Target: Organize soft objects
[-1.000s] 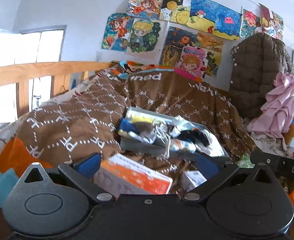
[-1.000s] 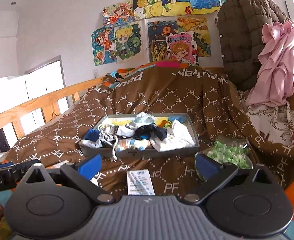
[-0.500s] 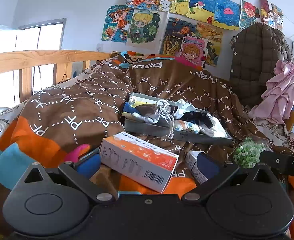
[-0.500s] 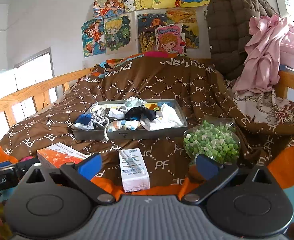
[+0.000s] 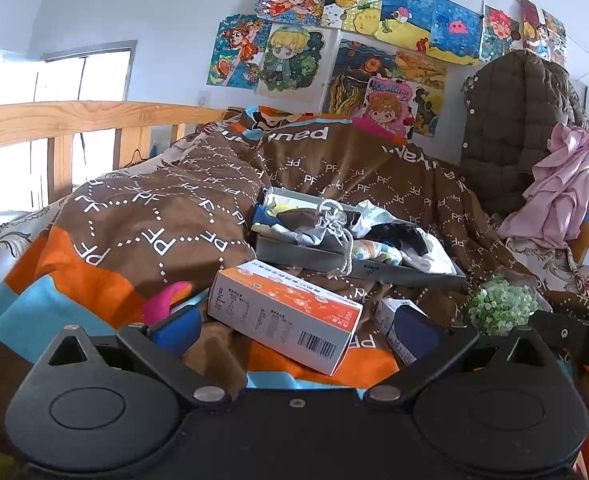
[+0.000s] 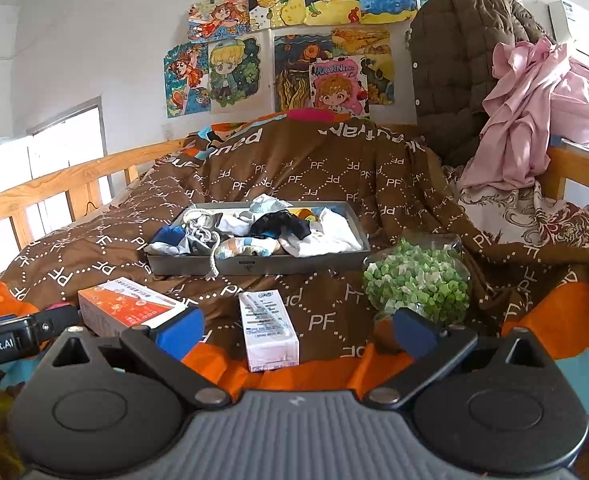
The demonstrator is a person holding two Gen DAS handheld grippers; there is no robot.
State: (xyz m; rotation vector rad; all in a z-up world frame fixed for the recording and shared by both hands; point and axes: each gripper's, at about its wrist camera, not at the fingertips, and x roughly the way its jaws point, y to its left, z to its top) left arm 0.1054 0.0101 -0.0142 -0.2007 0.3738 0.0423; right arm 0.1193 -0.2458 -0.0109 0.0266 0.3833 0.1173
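On a bed under a brown quilt (image 6: 314, 184), we are holding both grippers, left gripper (image 5: 296, 322) and right gripper (image 6: 298, 326), spread wide and empty. Beyond the fingertips, the grey tray (image 6: 254, 266) is gathering the socks (image 6: 246, 246), probably to keep them together.

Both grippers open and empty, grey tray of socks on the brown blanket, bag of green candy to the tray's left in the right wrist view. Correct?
No: in the right wrist view the bag of green candy lies right of the grey tray. Everything else stands.

The blanket (image 6: 314, 176) repeats "PF"; a poster (image 6: 336, 84) reads "MORNING".
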